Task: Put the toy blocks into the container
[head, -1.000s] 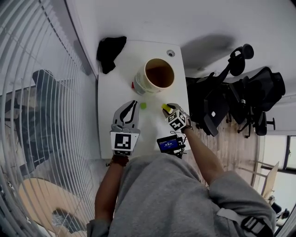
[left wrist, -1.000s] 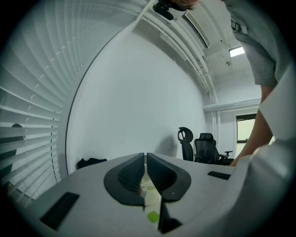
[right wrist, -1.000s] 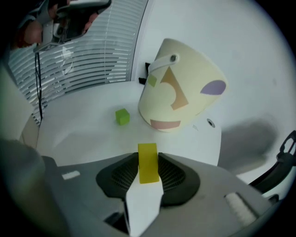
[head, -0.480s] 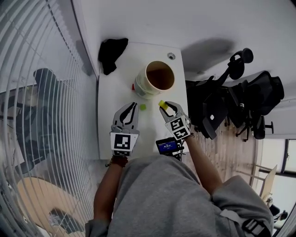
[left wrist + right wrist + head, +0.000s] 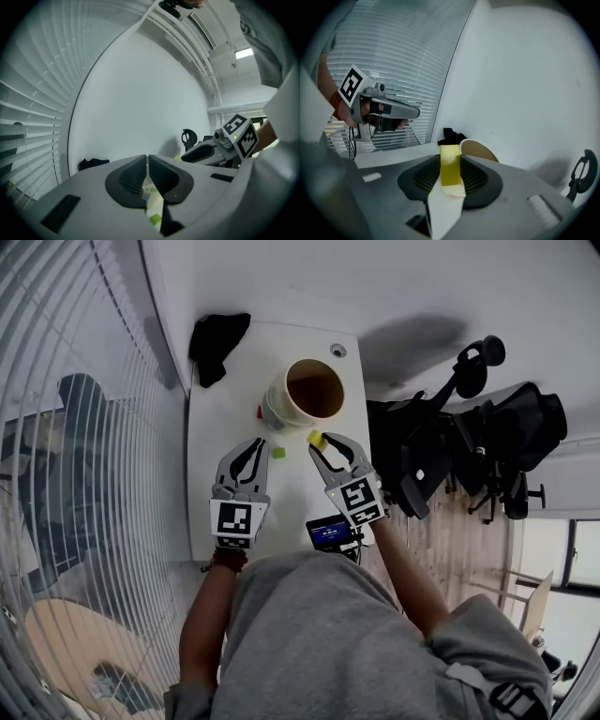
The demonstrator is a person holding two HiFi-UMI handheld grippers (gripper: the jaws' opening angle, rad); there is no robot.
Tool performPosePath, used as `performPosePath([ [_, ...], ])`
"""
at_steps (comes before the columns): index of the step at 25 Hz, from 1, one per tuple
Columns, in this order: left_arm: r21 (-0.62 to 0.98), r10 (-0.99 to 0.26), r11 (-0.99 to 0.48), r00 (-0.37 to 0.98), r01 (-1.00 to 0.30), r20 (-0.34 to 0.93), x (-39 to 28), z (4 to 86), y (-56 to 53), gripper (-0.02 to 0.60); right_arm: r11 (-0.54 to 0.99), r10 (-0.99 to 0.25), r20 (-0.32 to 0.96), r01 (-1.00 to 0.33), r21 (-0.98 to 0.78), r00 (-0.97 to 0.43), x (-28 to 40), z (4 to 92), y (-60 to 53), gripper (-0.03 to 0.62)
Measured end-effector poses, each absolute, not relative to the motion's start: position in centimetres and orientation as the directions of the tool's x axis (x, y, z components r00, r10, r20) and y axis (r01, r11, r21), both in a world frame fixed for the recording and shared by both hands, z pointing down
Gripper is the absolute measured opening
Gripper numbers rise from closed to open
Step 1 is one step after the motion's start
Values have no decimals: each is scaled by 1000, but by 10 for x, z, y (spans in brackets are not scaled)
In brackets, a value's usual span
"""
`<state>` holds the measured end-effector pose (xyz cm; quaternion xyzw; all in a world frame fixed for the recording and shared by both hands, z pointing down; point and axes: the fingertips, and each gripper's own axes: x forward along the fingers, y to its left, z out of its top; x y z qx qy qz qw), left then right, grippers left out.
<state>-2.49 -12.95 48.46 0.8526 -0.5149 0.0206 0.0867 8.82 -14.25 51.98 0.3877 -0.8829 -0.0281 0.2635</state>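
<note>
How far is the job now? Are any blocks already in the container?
Done: nothing that I can see; the container shows no block inside. In hand: the right gripper holds the yellow block short of the container. Left: the green block on the table and the red block beside the container.

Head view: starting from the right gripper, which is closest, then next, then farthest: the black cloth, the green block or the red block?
1. green block, on the table just left of the right gripper, which holds a yellow block.
2. red block, farther up and left, beside the container's left side.
3. black cloth, at the table's far left corner.
</note>
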Motion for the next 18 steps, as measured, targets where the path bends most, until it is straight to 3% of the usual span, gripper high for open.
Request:
performPosePath([
  [18,155,-861,-471,491,-868,131,-22,491,-126,24,593,-801,346,-727,346,-488,104,483,-171,143],
])
